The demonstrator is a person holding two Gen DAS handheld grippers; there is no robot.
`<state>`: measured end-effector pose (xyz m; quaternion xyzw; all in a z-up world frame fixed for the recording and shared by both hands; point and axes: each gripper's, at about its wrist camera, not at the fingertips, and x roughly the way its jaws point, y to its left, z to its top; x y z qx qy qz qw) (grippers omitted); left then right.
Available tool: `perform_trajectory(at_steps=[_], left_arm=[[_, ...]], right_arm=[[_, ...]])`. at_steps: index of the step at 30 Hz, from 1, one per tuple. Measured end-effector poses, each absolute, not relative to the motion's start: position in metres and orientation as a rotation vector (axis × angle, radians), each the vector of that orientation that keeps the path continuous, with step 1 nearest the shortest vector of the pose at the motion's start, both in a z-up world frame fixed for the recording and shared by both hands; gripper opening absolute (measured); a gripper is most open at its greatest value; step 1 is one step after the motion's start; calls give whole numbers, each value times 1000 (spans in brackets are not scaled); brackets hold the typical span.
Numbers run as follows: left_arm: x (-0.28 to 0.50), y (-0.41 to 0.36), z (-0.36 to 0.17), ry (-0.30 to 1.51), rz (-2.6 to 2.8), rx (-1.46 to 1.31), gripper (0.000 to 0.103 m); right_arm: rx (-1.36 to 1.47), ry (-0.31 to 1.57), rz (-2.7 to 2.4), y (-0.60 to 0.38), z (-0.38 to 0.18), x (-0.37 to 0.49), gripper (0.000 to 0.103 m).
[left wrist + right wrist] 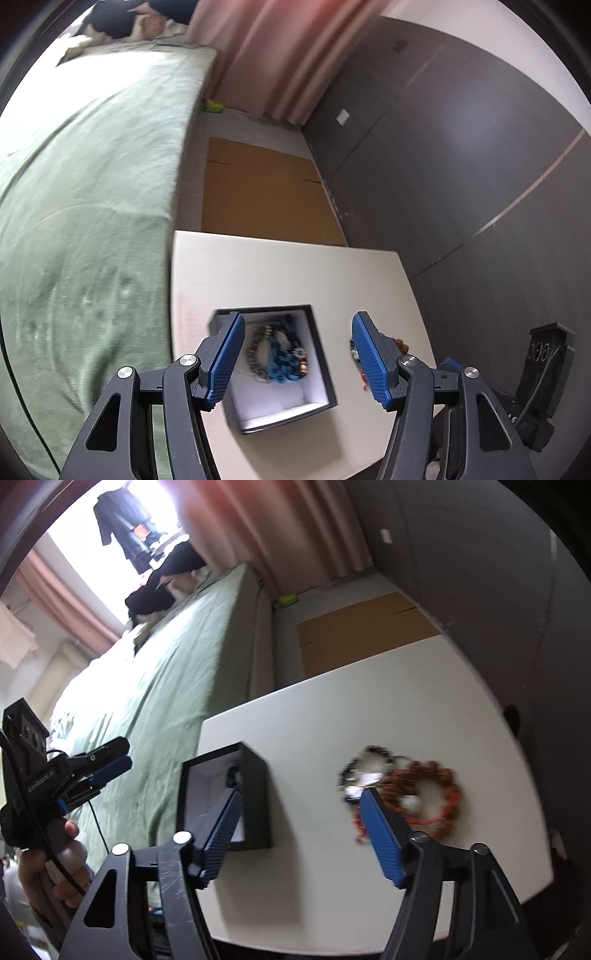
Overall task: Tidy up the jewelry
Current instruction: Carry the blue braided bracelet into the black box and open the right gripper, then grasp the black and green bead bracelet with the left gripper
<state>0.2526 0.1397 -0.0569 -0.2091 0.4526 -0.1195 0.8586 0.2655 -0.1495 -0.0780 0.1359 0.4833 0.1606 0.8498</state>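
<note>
A black box [330,373] with a white inside stands on the white table [277,269]. In it lie a blue beaded bracelet [284,354] and a grey one [255,350]. My left gripper [299,354] hangs open above the box, with nothing between its blue pads. In the right wrist view the box [258,805] is left of two loose bracelets: a dark-and-white one [364,768] and a brown-red one [424,797]. My right gripper [303,830] is open over the table between box and bracelets, holding nothing. A hand [66,867] holds the left gripper [107,775] at the far left.
A bed with a green cover [85,184] runs along the table's left side. Flat brown cardboard [262,192] lies on the floor beyond the table. A grey wall [461,166] stands to the right, and pink curtains [258,524] hang at the back.
</note>
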Motion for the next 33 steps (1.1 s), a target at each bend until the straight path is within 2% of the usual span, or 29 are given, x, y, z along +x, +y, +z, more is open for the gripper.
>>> perform_trajectory(at_steps=[16,27,29,33], left_arm=[[270,37,-75,1008,-352,-250,61],[295,-18,-106,1082,-343,-129,36],[299,-27,-116,1102,-333,-98,31],[310,-40,-136,1142,-308,-66,26]], right_arm=[[427,1012,234,-234,-92,254,69],[507,1054,226,-264,-122,261,69],[520,1067,228,-268,-130,264,68],[538,1092,242,-276,-143,269,63]])
